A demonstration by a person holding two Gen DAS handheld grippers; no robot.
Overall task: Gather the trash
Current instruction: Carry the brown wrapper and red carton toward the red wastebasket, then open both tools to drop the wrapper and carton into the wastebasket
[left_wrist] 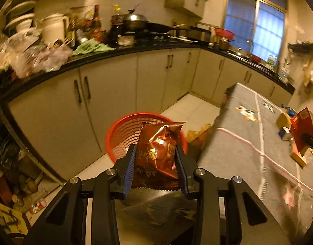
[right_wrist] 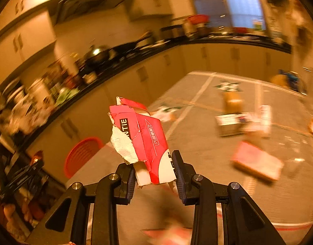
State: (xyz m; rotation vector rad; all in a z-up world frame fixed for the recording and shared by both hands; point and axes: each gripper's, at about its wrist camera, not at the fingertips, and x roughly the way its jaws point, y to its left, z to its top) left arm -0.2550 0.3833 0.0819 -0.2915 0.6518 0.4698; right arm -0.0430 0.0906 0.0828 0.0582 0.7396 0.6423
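My left gripper (left_wrist: 155,155) is shut on a brown snack bag (left_wrist: 158,149) and holds it up in the air, with the red slatted trash basket (left_wrist: 119,134) on the floor just beyond it. My right gripper (right_wrist: 154,164) is shut on a torn red and white carton (right_wrist: 144,140) above the grey tablecloth (right_wrist: 207,143). The basket also shows in the right wrist view (right_wrist: 81,153), low at the left beside the table. The carton and right gripper show at the right edge of the left wrist view (left_wrist: 303,130).
More litter lies on the table (left_wrist: 248,143): a pink flat box (right_wrist: 256,163), a white box (right_wrist: 230,122) and a brown packet (right_wrist: 232,100). Cabinets (left_wrist: 107,94) under a cluttered black counter (left_wrist: 136,47) run along the far side. A shelf with jars (left_wrist: 11,175) stands at left.
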